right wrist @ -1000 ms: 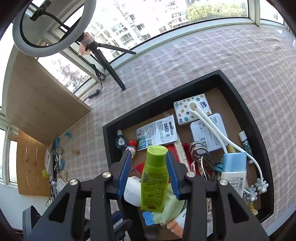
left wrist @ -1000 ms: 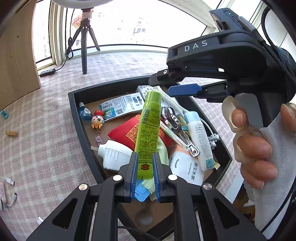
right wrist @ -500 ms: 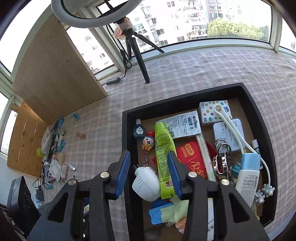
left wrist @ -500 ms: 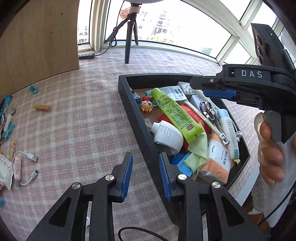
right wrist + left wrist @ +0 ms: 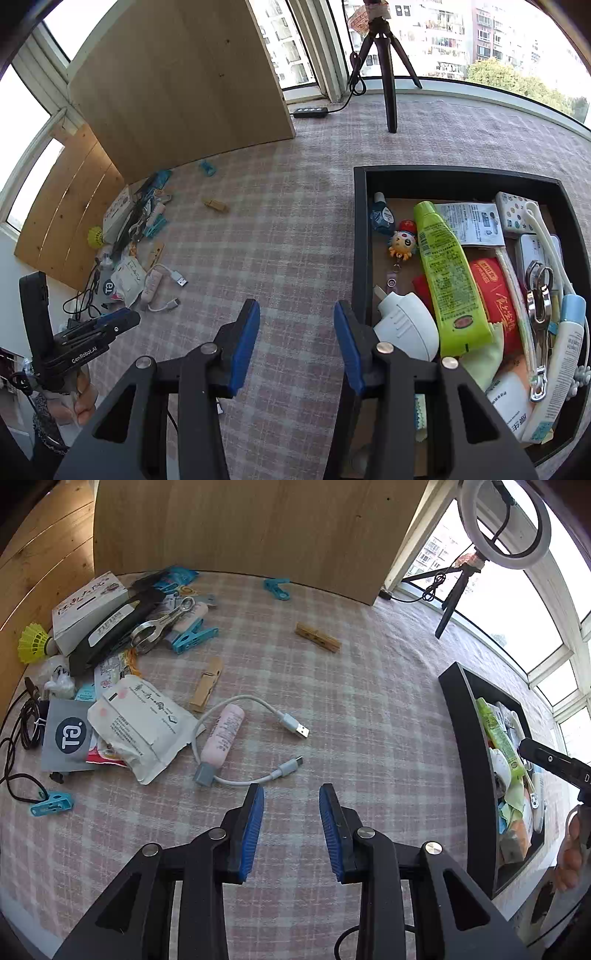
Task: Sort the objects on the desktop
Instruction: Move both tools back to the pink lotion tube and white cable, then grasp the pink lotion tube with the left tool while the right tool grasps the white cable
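Checked tablecloth (image 5: 369, 709) spans desk. Black tray (image 5: 360, 236) at 3 o'clock, right wrist view, packed; green tube (image 5: 445, 277) inside. Clutter pile (image 5: 110, 686) at 10 o'clock, left view. Left gripper (image 5: 291, 827), right gripper (image 5: 297, 343): jaws apart, empty. Pink tube (image 5: 225, 734) beside white cable (image 5: 284, 723).

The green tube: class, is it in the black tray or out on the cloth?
In. The green tube lies flat inside the black tray, resting across other items.
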